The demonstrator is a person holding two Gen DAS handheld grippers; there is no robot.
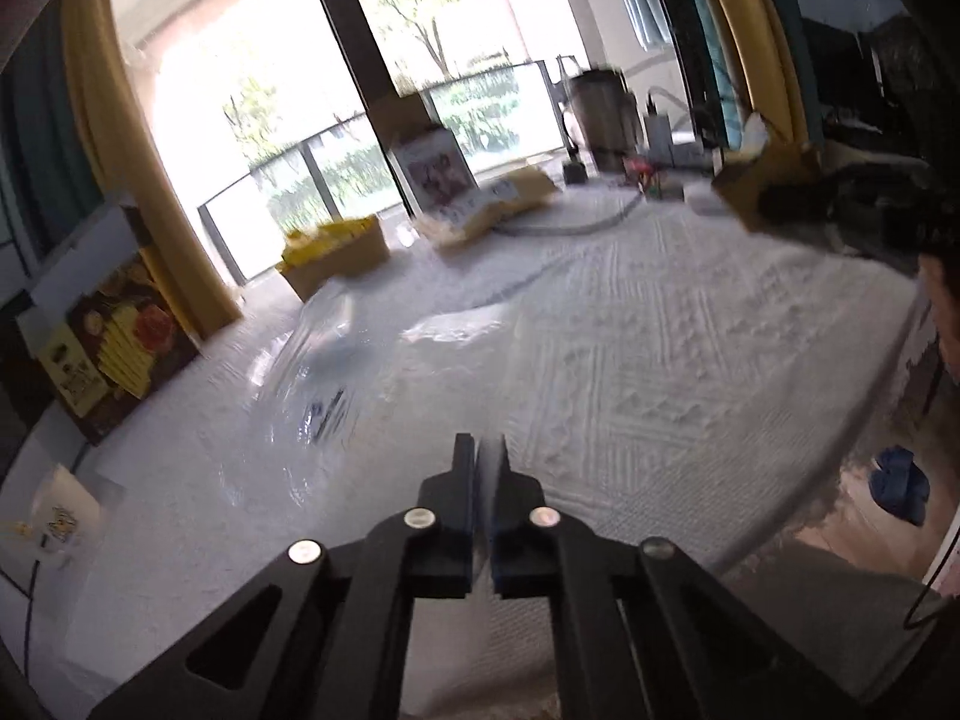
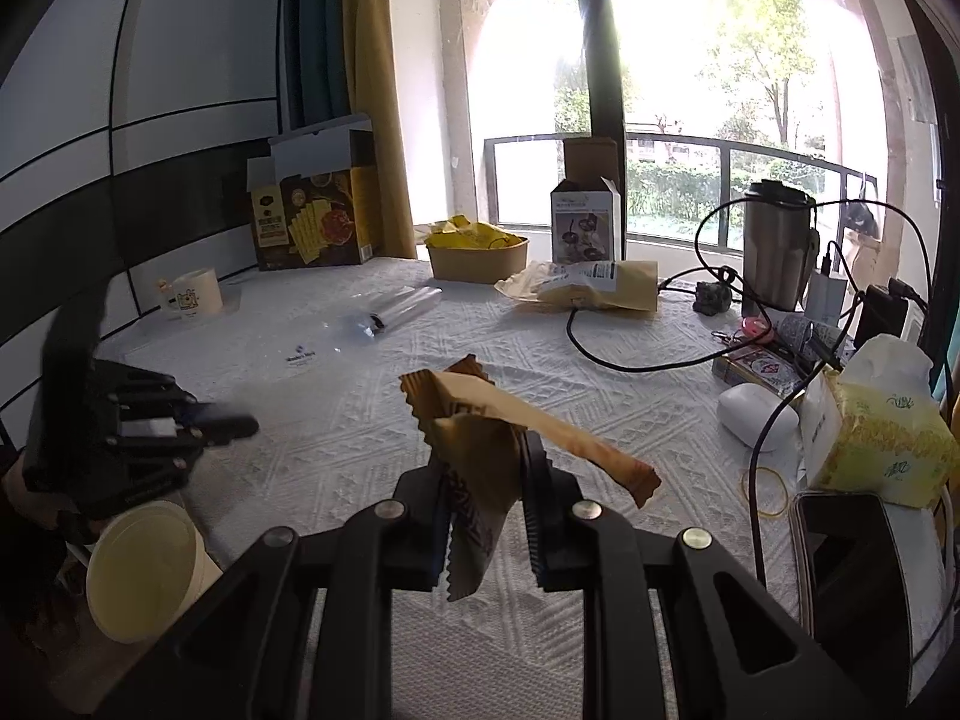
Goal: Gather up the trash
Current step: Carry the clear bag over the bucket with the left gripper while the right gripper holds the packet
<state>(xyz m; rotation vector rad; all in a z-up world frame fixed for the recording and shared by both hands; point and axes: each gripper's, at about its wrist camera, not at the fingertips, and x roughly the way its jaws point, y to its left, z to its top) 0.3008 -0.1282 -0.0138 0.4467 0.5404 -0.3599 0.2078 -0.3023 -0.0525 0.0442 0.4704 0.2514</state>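
Observation:
My right gripper (image 2: 483, 450) is shut on brown and tan snack wrappers (image 2: 480, 420), held above the white tablecloth (image 2: 360, 438). My left gripper (image 1: 482, 447) is shut and empty, low over the cloth; it also shows in the right wrist view (image 2: 240, 420) at the left. A clear plastic bag (image 1: 324, 372) lies flat ahead and to the left of the left gripper, and in the right wrist view (image 2: 336, 336) at mid-table. A cream paper cup (image 2: 144, 570) lies on its side at the near left edge.
A paper bowl of yellow packets (image 2: 477, 258), a brown mailer bag (image 2: 591, 288), a cracker box (image 2: 312, 222), a steel tumbler (image 2: 777, 246), black cables (image 2: 630, 360), a tissue box (image 2: 882, 438), a white earbud case (image 2: 757, 411) and a phone (image 2: 846, 546) crowd the back and right.

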